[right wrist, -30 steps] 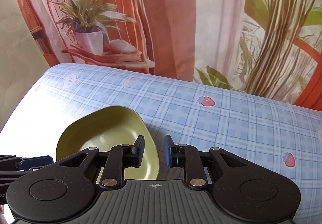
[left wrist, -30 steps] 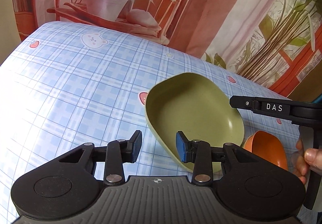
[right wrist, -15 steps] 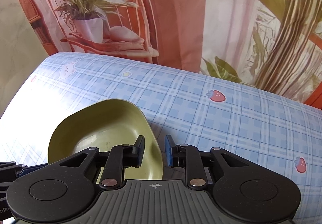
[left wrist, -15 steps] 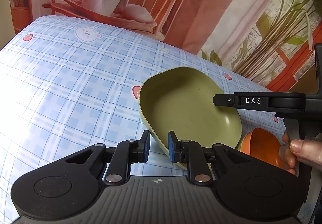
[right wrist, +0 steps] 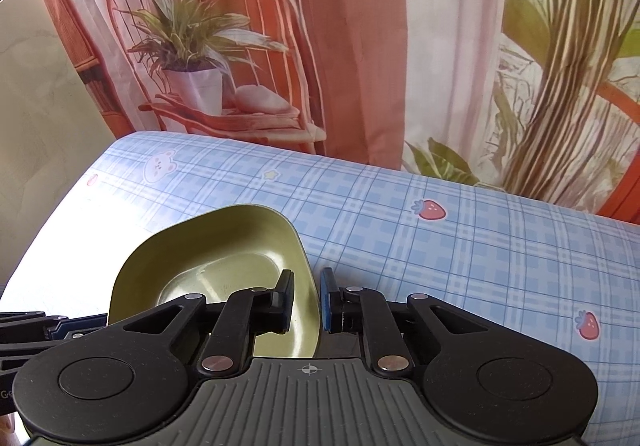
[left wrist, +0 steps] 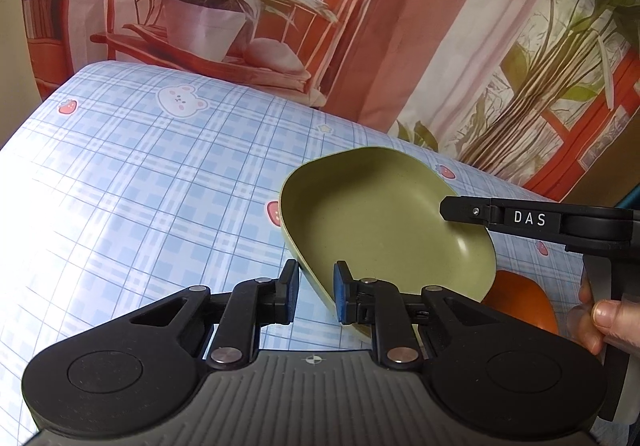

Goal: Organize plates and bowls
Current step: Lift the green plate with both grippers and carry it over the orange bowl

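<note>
Left gripper [left wrist: 314,292]: we are holding it low at the near-left rim of the green dish, jaws set narrow with one pad on each side of the rim; we are judging it closed on that rim, though whether the pads are pressing is not clear.
Right gripper [right wrist: 306,300]: we are clamping it on the opposite rim, its left pad inside the wall, its right pad outside, the gap as narrow as the wall itself.
Green dish [left wrist: 384,221]: a deep, rounded-square piece, straight ahead of the left gripper and reaching to its right; it is sitting tilted, its far side looking raised off the cloth.
Orange bowl [left wrist: 520,304]: we are seeing only part of it, to the right of the left gripper, tucked against or under the green dish's right edge; we cannot tell which.
Counter [left wrist: 140,185]: it is wearing a blue checked cloth with bears and strawberries, stretching ahead and left of both grippers.
Backdrop [right wrist: 360,25]: a printed curtain with plants and a chair, beyond the counter's far edge.
Step in hand: we are judging this a two-sided hold on the green dish, for lifting or shifting it.
Next move: it is calling for both grippers travelling level together, so the dish is neither twisting nor slipping, and for settling it relative to the orange bowl.
</note>
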### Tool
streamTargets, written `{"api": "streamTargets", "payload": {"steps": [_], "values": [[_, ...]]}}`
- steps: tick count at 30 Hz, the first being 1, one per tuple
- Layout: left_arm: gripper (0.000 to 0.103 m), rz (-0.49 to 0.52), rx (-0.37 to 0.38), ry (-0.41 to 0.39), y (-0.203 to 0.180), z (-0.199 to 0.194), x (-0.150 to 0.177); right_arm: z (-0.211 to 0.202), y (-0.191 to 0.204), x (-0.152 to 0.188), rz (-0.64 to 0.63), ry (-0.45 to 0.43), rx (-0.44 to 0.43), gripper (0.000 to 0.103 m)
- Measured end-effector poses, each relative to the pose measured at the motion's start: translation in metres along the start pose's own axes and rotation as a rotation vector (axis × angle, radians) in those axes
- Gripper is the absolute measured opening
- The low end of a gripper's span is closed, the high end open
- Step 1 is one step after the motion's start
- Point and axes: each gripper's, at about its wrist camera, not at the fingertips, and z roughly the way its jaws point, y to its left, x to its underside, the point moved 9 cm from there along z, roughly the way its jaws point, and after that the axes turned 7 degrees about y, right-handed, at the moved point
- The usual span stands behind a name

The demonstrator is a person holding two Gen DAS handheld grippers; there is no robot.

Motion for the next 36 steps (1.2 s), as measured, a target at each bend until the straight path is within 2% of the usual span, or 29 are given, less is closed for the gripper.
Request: {"api": "streamTargets", "payload": {"steps": [10,21,28,36], "values": [[0.02,0.085,0.015,-0.036,-0.036,-0.032,-0.002,-0.058,-0.016,0.014,0.044,-0.078,-0.015,0.013],[0.02,0.228,0.07,-0.017,-0.098,-0.037,0.016,-0.115,-0.062,0.061,0.107,-0.124,0.013,0.013],[0.02,0.328,0.06,0.018,-0.122,-0.024,0.037,-0.124,-0.086,0.096,0.148,-0.11,0.023,0.013],[0.02,0.348,0.034,0.077,-0.122,-0.003,0.049,-0.109,-0.092,0.126,0.17,-0.062,0.023,0.013]]}}
